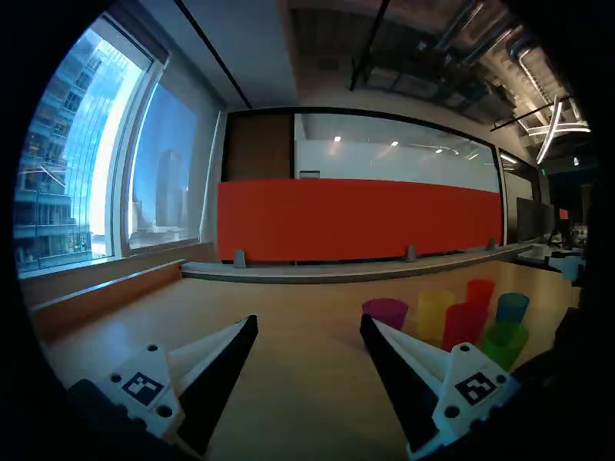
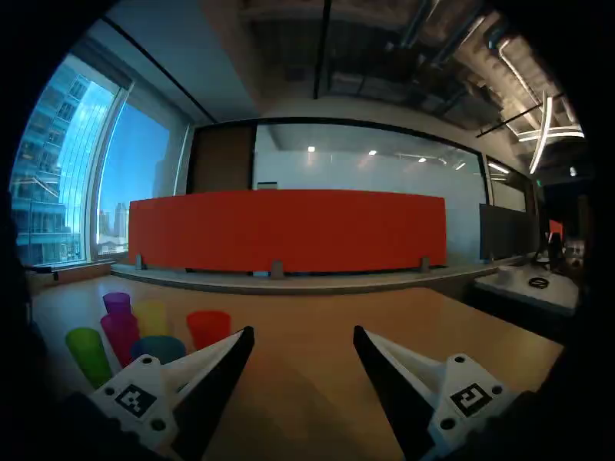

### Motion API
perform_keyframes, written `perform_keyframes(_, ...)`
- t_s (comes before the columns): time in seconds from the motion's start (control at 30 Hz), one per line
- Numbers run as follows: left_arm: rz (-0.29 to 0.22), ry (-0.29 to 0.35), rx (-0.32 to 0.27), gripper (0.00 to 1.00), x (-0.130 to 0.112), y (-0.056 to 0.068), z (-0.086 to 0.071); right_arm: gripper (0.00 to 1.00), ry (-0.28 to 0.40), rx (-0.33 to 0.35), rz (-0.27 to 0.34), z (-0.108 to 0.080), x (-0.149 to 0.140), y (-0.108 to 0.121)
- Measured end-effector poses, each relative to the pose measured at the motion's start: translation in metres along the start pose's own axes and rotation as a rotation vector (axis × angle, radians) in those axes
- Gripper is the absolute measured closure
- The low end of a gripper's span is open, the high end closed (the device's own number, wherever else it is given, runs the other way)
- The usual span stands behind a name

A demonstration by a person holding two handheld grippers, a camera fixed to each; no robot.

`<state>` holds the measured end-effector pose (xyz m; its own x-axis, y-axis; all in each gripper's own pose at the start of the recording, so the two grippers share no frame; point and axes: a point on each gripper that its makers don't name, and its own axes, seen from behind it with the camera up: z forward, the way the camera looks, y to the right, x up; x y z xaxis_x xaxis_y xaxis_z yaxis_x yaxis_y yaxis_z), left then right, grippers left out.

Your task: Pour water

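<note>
Several coloured plastic cups stand upright in a cluster on the wooden table [image 1: 307, 384]. In the left gripper view they sit ahead and to the right: a purple cup [image 1: 386, 311], a yellow cup [image 1: 434, 311], an orange cup [image 1: 480, 292], a teal cup [image 1: 511, 307], a magenta cup [image 1: 463, 323] and a green cup [image 1: 505, 342]. My left gripper [image 1: 307, 323] is open with nothing between its fingers. In the right gripper view the cluster lies to the left, with the orange cup [image 2: 208, 326] nearest and the green cup [image 2: 88, 355] outermost. My right gripper [image 2: 303, 332] is open and holds nothing.
A long red partition panel [image 1: 357, 219] stands along the table's far edge. Large windows [image 1: 84, 177] and a wooden sill run along the left. A white side desk [image 2: 530, 288] with small items sits far right.
</note>
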<state>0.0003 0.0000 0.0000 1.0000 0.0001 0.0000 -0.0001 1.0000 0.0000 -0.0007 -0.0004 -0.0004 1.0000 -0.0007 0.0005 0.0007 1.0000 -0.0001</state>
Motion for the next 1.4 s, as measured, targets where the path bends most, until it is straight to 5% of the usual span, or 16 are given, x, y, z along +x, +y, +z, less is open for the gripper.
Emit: perform_keyframes(1.4,-0.003,-0.005,-0.008,0.00,0.0021,0.0011,0.0001,0.00,-0.017,0.012,0.003,0.0001,0.0011,-0.0022)
